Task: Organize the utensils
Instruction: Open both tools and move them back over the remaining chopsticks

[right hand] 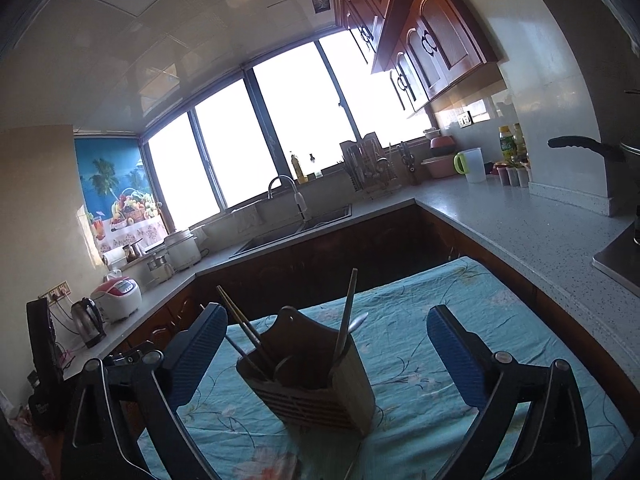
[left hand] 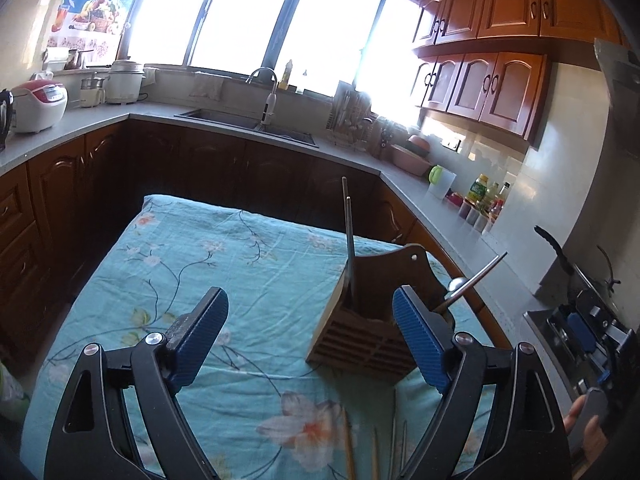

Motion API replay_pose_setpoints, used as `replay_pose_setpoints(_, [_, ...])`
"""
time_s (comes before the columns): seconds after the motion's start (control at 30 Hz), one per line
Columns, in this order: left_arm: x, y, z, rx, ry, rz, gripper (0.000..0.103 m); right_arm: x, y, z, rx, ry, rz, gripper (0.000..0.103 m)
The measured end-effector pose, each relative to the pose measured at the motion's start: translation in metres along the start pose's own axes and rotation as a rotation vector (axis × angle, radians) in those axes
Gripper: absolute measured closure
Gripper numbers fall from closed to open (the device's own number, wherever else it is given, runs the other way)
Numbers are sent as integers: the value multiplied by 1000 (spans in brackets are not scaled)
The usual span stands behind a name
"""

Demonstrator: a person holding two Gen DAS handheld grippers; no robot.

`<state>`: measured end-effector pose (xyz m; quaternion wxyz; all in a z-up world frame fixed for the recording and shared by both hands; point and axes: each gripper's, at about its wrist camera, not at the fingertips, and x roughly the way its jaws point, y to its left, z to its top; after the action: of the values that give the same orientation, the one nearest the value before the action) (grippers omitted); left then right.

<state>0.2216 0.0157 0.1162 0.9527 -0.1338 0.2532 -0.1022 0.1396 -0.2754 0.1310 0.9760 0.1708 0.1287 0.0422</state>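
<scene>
A slatted wooden utensil holder (left hand: 372, 320) stands on the teal floral cloth (left hand: 224, 264); it also shows in the right wrist view (right hand: 316, 384). Chopsticks (left hand: 349, 240) and a metal spoon (left hand: 472, 280) stick out of it. Several loose chopsticks (left hand: 348, 444) lie on the cloth near the front edge. My left gripper (left hand: 312, 340) is open and empty, just in front of the holder. My right gripper (right hand: 328, 352) is open and empty, with the holder between its fingers' line of sight. The right gripper also shows at the right of the left wrist view (left hand: 588, 332).
A grey countertop (right hand: 520, 232) runs around the room with a sink (left hand: 248, 124), rice cookers (left hand: 38, 106), a kettle (right hand: 88, 320), a dish rack (right hand: 372, 168) and bottles (left hand: 486, 196). A stove (right hand: 620, 260) lies at the right.
</scene>
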Motion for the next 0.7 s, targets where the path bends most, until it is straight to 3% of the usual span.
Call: replay_pose_setpoints(0.7, [-26,33,-96,-26,160,94,16,-56,-40,-95,14,195,-126,2])
